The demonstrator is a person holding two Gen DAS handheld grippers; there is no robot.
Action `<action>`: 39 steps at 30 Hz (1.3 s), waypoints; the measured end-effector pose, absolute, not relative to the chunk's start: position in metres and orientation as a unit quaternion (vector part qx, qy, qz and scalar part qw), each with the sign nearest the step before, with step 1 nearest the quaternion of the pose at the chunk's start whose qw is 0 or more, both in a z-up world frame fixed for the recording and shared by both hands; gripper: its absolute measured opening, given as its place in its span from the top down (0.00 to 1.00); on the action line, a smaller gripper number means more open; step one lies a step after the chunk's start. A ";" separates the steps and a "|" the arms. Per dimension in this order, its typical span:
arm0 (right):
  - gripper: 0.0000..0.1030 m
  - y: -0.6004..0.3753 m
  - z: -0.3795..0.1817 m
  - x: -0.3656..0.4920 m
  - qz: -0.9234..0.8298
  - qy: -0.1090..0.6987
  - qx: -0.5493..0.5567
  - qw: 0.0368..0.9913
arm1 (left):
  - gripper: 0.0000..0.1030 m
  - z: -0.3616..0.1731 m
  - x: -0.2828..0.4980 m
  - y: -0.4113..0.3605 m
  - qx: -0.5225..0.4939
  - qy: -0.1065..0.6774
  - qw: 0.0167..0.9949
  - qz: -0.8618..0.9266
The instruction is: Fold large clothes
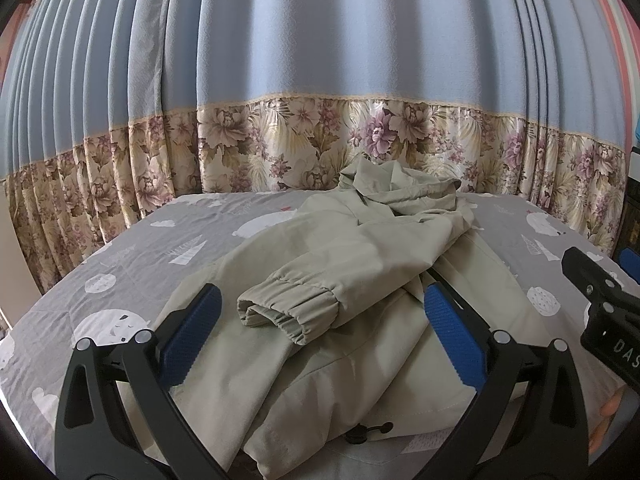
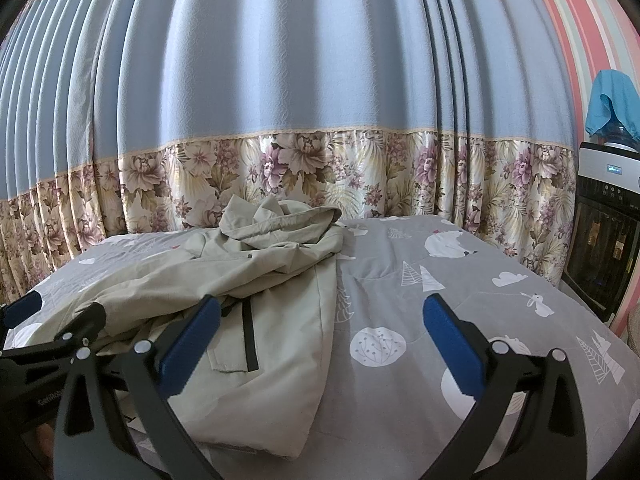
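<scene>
A pale khaki hooded jacket (image 1: 360,248) lies partly folded on the bed, hood at the far end by the curtain. One sleeve is laid across the body, its elastic cuff (image 1: 288,312) pointing left. My left gripper (image 1: 322,332) hovers open above the near part of the jacket, the cuff lying between its blue pads (image 1: 192,336). In the right wrist view the jacket (image 2: 256,280) fills the left half, a black zip pocket (image 2: 250,336) showing. My right gripper (image 2: 322,336) is open over the jacket's right edge and the bare sheet, holding nothing.
The bed has a grey sheet (image 2: 460,292) printed with white bears and trees. A blue curtain with a floral border (image 2: 300,168) hangs right behind it. A dark cabinet with a blue cloth on top (image 2: 608,216) stands at the right. The other gripper (image 1: 600,300) shows at the right edge.
</scene>
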State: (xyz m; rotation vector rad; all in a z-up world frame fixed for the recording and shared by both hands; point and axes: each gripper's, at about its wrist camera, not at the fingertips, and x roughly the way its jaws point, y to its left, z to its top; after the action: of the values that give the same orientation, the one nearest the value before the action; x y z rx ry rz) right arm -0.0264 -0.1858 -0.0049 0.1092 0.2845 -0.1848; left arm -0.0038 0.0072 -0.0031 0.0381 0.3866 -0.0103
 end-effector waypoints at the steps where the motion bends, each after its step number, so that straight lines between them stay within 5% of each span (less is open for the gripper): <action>1: 0.02 -0.188 -0.002 -0.026 -0.091 0.142 0.055 0.984 | 0.03 -0.003 -0.003 0.008 0.020 0.195 0.981 -0.005; 12: 0.02 -0.193 0.002 -0.009 -0.051 0.176 0.061 0.981 | 0.03 0.000 -0.006 0.018 0.093 0.215 0.972 0.019; 30: 0.03 -0.077 0.006 0.039 0.060 0.228 0.042 0.971 | 0.03 -0.016 -0.006 0.136 0.017 0.290 0.957 0.004; 35: 0.66 -0.055 -0.012 0.066 0.098 0.298 0.049 0.948 | 0.03 -0.026 -0.008 0.146 -0.004 0.308 0.951 0.000; 37: 0.72 -0.052 -0.022 0.076 0.106 0.325 0.053 0.938 | 0.03 -0.026 -0.009 0.148 -0.002 0.304 0.953 0.004; 39: 0.88 -0.054 -0.024 0.076 0.109 0.323 0.056 0.938 | 0.03 -0.027 -0.010 0.148 0.001 0.305 0.952 0.002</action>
State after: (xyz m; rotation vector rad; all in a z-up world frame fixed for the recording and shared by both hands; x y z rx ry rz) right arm 0.0759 -0.0545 -0.0245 0.1136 0.6604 0.2217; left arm -0.0099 0.1478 -0.0268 0.0022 0.6191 0.0045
